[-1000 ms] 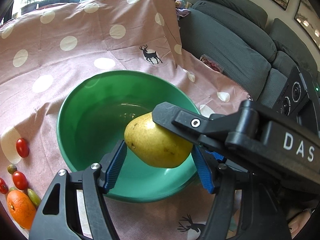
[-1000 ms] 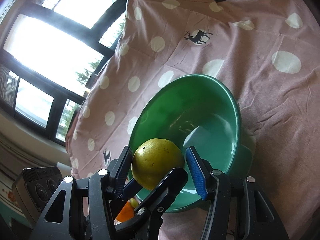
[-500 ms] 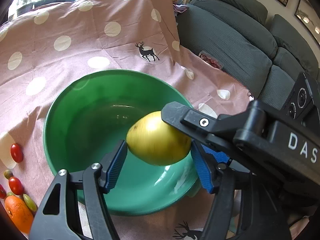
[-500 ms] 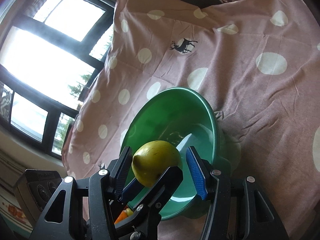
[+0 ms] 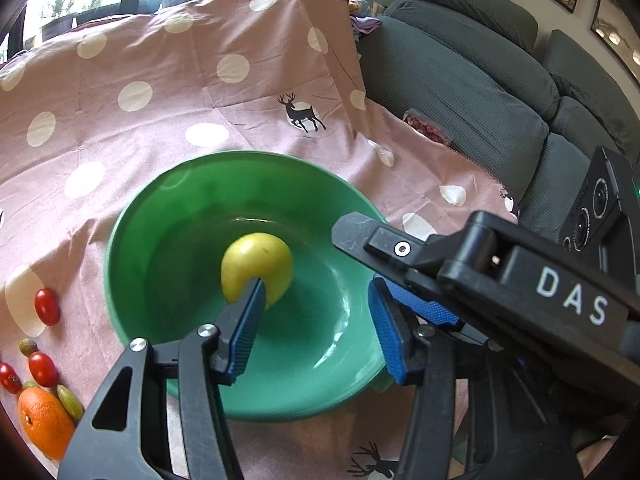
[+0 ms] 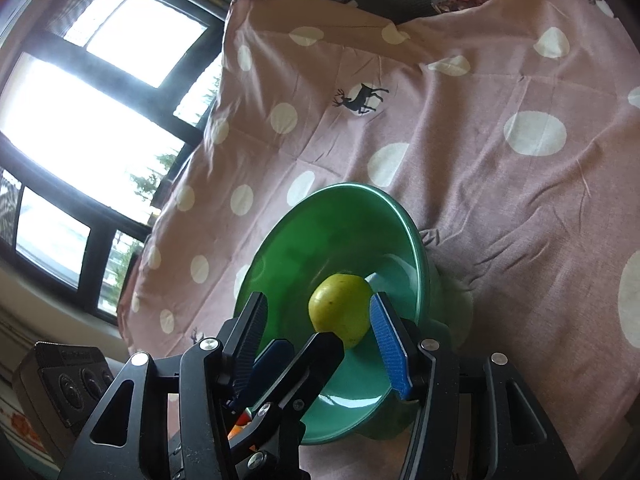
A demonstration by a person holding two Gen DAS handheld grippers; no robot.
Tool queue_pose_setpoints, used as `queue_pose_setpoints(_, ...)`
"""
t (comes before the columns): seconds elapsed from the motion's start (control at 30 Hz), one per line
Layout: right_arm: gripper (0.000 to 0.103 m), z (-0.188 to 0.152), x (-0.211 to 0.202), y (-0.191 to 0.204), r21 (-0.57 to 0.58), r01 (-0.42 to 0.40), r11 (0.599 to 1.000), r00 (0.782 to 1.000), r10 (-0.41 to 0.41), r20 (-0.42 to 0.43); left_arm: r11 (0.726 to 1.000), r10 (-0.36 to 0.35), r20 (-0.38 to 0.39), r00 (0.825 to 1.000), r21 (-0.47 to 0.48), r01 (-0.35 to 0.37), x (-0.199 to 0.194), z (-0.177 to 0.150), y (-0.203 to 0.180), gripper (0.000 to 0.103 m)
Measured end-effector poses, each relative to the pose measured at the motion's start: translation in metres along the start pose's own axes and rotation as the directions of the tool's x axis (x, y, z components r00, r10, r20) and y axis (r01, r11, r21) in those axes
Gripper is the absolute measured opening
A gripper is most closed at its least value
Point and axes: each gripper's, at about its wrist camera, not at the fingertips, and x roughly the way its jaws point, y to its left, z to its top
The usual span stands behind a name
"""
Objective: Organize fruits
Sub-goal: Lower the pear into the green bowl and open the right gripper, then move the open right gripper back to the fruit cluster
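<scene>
A yellow-green pear (image 5: pixel 256 268) lies loose inside the green bowl (image 5: pixel 132 216) on the pink dotted cloth. My left gripper (image 5: pixel 316 324) hovers over the bowl's near side, open and empty, with the pear just beyond its left fingertip. My right gripper (image 6: pixel 316 334) is also open and empty above the bowl (image 6: pixel 280 248); the pear (image 6: pixel 340 308) shows between its fingers, lower down in the bowl. The right gripper's finger (image 5: pixel 380 240) crosses the left wrist view from the right.
An orange (image 5: pixel 42 420), red cherry tomatoes (image 5: pixel 46 306) and small green fruits (image 5: pixel 68 400) lie on the cloth left of the bowl. A grey sofa (image 5: pixel 460 80) stands behind on the right. Windows (image 6: pixel 80 120) are to the left.
The pear was held between the gripper fingers above the bowl; it has been let go and now lies in the bowl. The jaws have opened wider.
</scene>
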Motion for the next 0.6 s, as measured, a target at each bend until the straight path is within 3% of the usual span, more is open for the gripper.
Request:
queue_pose_setpoints(0.2,0.056,-0.005,-0.004,0.015,-0.068,0.051,0.996,0.999,-0.050,0.019,0.997,0.022,0.035,0.999,-0.080,-0.019,-0.034,-0.009,0.021,0.055)
queue_pose_setpoints(0.37,0.056,-0.014,-0.007,0.028,-0.116,0.026,0.993,1.000,-0.026,-0.002,0.979,0.137,0.040,0.990,-0.158,-0.129,-0.069,-0.027,0.043,0.057)
queue_pose_setpoints(0.6,0.056,-0.041,-0.007,0.063,-0.230,-0.019,0.973,0.998,0.005,-0.063,0.905,0.284,0.044,0.958,-0.342,-0.253,-0.132,-0.075,0.086,0.065)
